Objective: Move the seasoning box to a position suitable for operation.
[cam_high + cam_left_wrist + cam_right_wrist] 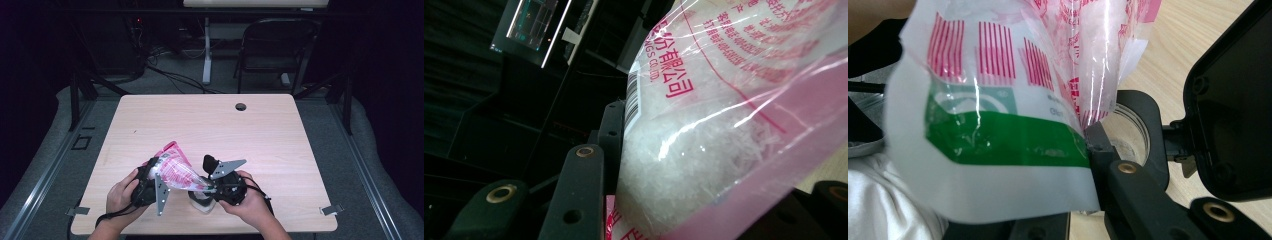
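Place looked to me like lab or recording studio, not home. I worked at single pale wood-top desk (210,125) with cable grommet hole (241,106), standing on grey carpet (175,82) inside dark frame of black metal struts (77,92). Black curtain-like surround on both sides, room dim beyond. Behind desk I saw empty folding chair (272,45), white leg of second table (206,50), loose cables (170,75) running across floor, and equipment rack with small red lights (137,22).
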Tool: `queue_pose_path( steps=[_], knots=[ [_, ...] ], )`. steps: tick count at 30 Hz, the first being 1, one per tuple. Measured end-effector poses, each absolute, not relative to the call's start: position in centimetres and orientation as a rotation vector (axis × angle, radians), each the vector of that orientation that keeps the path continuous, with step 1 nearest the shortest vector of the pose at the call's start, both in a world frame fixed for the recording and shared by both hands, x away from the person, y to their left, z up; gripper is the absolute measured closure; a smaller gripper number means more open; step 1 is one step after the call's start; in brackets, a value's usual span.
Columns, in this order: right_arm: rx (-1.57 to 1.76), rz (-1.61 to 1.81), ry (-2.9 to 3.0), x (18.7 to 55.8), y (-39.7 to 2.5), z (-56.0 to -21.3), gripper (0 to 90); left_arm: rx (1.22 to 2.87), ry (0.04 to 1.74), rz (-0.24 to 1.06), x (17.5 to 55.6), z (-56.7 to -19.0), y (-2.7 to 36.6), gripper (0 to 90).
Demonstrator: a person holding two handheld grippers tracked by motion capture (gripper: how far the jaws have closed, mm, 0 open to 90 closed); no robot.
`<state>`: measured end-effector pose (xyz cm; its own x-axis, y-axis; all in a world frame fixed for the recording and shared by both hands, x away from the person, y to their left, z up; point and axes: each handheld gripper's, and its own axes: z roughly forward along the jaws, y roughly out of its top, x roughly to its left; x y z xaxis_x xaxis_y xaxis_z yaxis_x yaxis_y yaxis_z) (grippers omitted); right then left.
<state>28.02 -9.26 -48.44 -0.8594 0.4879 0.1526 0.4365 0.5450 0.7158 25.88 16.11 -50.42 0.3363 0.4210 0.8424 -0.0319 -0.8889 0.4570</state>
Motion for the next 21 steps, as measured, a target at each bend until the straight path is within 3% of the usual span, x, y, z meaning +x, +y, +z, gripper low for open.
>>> queue_pose_path(
  steps=[21],
  knots=[
    [0.836, 1.207, 2.703, 28.07, -9.60, -48.77, 90.0, 2.227, 0.277, 1.641, 25.50, -49.98, 15.57, 69.2]
  ],
)
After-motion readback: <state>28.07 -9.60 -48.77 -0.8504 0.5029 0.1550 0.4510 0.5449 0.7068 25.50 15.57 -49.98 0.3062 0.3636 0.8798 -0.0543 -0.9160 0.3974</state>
